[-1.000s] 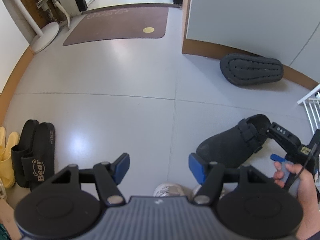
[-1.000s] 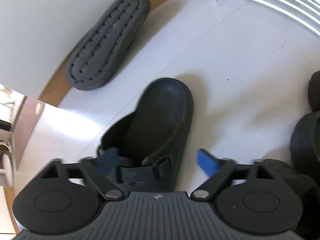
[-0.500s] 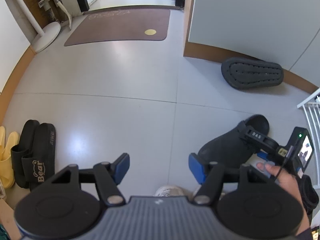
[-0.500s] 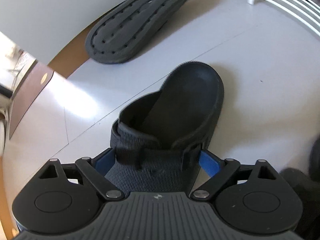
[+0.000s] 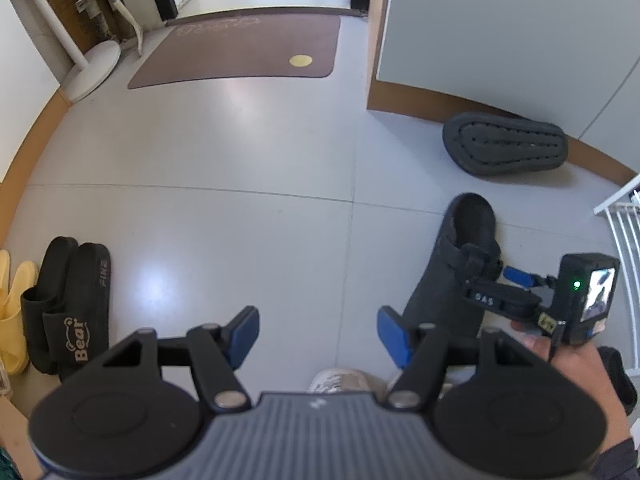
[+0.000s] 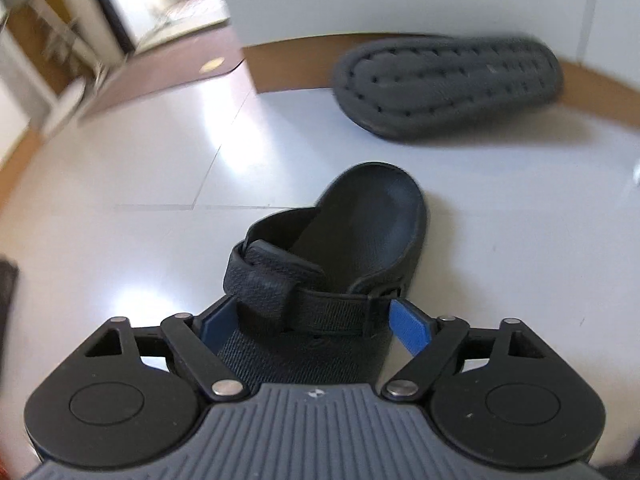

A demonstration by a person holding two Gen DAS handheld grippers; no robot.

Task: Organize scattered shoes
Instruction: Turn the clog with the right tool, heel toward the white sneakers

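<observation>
The right gripper (image 6: 316,320), closing, straddles the clog (image 6: 320,280) without yet clamping; its pads should squeeze squarely across the strap.

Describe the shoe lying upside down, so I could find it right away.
Find the white wall panel with its brown baseboard, right of the brown doormat. At its foot lies a dark grey slipper, tilted against the baseboard. Unlike the upright black clog nearer the camera, it shows its dotted, grooved sole.
</observation>
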